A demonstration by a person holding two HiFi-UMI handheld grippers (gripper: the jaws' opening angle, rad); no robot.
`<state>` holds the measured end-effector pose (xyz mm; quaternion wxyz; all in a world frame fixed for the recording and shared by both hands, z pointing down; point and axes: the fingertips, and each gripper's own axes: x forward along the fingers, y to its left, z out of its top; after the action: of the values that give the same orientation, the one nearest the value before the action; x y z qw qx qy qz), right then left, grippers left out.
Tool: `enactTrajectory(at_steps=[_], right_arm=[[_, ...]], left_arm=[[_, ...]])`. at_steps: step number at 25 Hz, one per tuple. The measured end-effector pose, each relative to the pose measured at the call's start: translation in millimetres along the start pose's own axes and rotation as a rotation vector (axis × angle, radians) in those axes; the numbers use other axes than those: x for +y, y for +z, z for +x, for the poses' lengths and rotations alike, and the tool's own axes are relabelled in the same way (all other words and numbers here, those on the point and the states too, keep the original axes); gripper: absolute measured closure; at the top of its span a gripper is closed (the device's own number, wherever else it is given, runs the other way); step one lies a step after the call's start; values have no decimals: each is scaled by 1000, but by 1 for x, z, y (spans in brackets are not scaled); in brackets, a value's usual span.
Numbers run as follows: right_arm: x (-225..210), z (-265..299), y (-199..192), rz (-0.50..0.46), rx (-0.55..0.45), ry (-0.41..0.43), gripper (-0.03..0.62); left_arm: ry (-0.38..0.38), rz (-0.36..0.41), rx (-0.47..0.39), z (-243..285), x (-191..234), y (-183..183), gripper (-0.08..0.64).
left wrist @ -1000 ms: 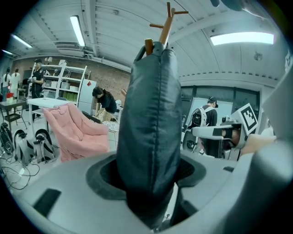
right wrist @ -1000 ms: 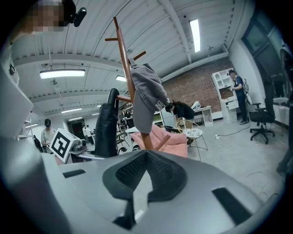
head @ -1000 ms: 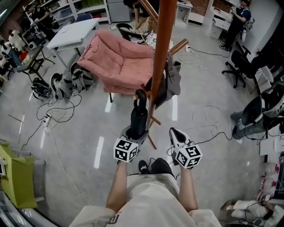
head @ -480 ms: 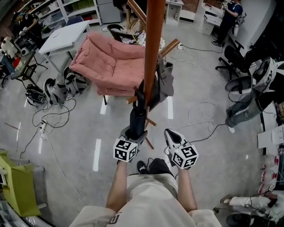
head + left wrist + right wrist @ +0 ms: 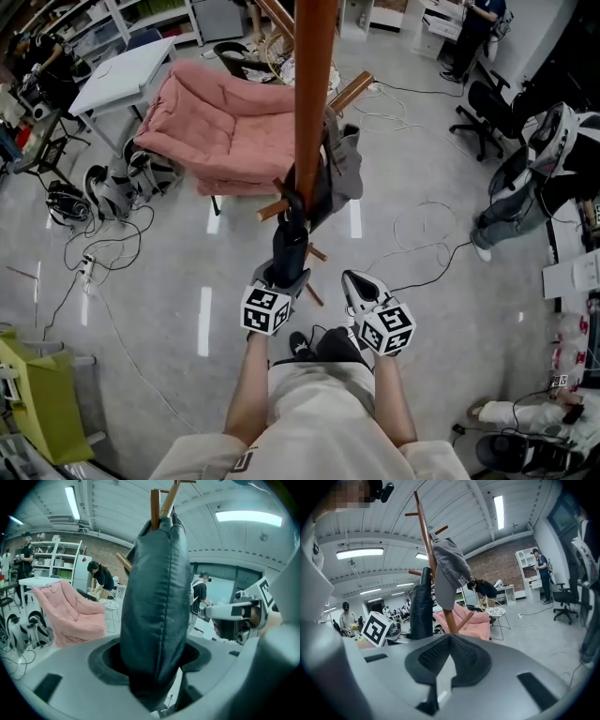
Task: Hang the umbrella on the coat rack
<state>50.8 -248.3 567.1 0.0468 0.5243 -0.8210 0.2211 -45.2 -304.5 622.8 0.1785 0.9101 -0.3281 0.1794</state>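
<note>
Umbrella (image 5: pixel 291 246), dark and folded: gripped near its lower end by the jaws of the left gripper (image 5: pixel 282 278), held clear of the floor (image 5: pixel 159 309). Roughly upright, filling the gap between those jaws in the left gripper view. Top handle (image 5: pixel 294 201) close against the brown pole of the coat rack (image 5: pixel 312 94), just beside a lower peg (image 5: pixel 270 210); hooked or not, cannot tell. Grey garment (image 5: pixel 345 167) hanging on the far side of the pole. Right gripper (image 5: pixel 357 283): jaws together, nothing between them, just beside the left gripper and apart from the umbrella. Pink chair (image 5: pixel 211 127) behind the rack.
</note>
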Motion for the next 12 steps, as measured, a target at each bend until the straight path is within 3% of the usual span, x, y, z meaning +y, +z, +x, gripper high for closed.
enactTrajectory(at_steps=[12], right_arm=[[-3, -4, -15, 25, 30, -59, 590]], left_arm=[[-18, 54, -5, 30, 12, 4, 273]])
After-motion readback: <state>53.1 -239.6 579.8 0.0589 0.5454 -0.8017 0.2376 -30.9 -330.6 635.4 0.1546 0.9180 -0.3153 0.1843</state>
